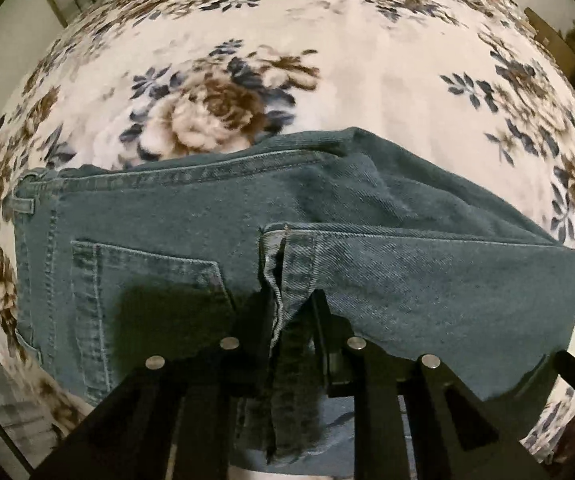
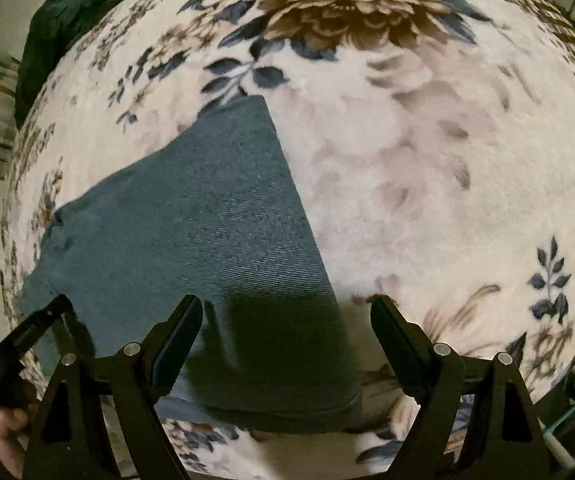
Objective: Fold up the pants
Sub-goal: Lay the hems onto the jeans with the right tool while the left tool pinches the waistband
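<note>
The pants (image 1: 215, 208), blue-green denim, are pinched at a hem edge by the left gripper (image 1: 293, 320): its two dark fingers (image 1: 321, 328) are drawn close together with the frayed, stitched hem of a leg (image 1: 277, 280) caught between the pads. From that grip the folded-over leg (image 1: 427, 280) is seen spread to the right, lying on top of the seat of the garment. A back pocket (image 1: 147, 280) with pale stitching is seen just left of the fingers, partly under the gripper's shadow, and the waistband with a belt loop (image 1: 21, 204) is found at the far left edge. The whole garment is laid flat on a cream floral blanket (image 1: 327, 60) with brown and blue flowers.

In the right wrist view the right gripper (image 2: 287, 320) is held with its fingers (image 2: 393, 332) spread wide and nothing is gripped. The fold of the denim (image 2: 207, 220) is straddled loosely: the left finger is over the cloth, the right finger over bare blanket (image 2: 447, 180) just past the cloth's straight edge. A dark green cloth (image 2: 63, 20) is seen at the blanket's far upper left. Part of the other gripper and a hand (image 2: 5, 428) are visible at the lower left.
</note>
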`<control>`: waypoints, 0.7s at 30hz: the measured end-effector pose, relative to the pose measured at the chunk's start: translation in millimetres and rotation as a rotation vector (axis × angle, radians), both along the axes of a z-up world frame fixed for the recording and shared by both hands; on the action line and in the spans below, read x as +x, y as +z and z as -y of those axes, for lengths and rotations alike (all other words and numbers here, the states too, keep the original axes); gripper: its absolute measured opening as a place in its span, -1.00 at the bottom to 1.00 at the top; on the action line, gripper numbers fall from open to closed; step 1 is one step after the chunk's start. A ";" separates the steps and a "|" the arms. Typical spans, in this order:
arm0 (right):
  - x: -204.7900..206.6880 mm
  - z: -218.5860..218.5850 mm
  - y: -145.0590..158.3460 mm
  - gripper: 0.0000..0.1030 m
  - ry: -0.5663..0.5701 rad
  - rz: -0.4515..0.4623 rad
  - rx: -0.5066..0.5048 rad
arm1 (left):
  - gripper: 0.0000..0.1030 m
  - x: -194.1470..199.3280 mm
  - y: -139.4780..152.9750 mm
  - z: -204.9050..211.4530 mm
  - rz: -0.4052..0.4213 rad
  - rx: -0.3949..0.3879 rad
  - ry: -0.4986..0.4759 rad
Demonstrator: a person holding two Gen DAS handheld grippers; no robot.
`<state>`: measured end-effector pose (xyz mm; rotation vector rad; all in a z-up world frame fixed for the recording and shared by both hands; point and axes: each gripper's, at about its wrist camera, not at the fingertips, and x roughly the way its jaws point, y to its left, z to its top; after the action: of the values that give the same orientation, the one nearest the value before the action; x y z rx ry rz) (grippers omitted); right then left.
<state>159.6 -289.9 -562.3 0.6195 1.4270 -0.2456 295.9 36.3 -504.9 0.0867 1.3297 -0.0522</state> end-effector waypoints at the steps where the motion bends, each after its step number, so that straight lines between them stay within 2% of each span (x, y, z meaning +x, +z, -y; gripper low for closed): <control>1: 0.9 -1.0 -0.7 0.71 0.003 -0.004 -0.005 | -0.66 -1.5 -0.1 1.3 0.003 0.002 0.003; 6: 7.8 -12.5 2.4 0.71 0.044 -0.018 -0.053 | -0.43 -10.1 10.8 0.9 0.012 0.009 0.051; 9: 14.1 -24.3 8.3 0.71 0.086 -0.018 -0.086 | -0.12 -20.7 21.8 -8.5 0.010 -0.038 0.085; 11: 19.4 -34.3 13.7 0.71 0.123 -0.017 -0.124 | 0.32 -26.4 26.8 -18.7 0.013 -0.061 0.117; 13: 25.0 -49.0 19.5 0.75 0.178 -0.024 -0.182 | 0.41 -34.0 33.6 -29.2 0.015 -0.087 0.159; 16: 32.6 -75.7 29.3 0.79 0.254 -0.026 -0.237 | 0.41 -44.4 39.1 -52.2 0.009 -0.129 0.227; 21: 41.9 -119.0 45.5 0.79 0.321 -0.004 -0.239 | 0.41 -56.3 46.2 -96.6 0.023 -0.136 0.342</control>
<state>201.5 -170.8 -516.8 0.1903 1.4513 -0.1596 239.6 132.9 -458.7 -0.2549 1.2982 0.1476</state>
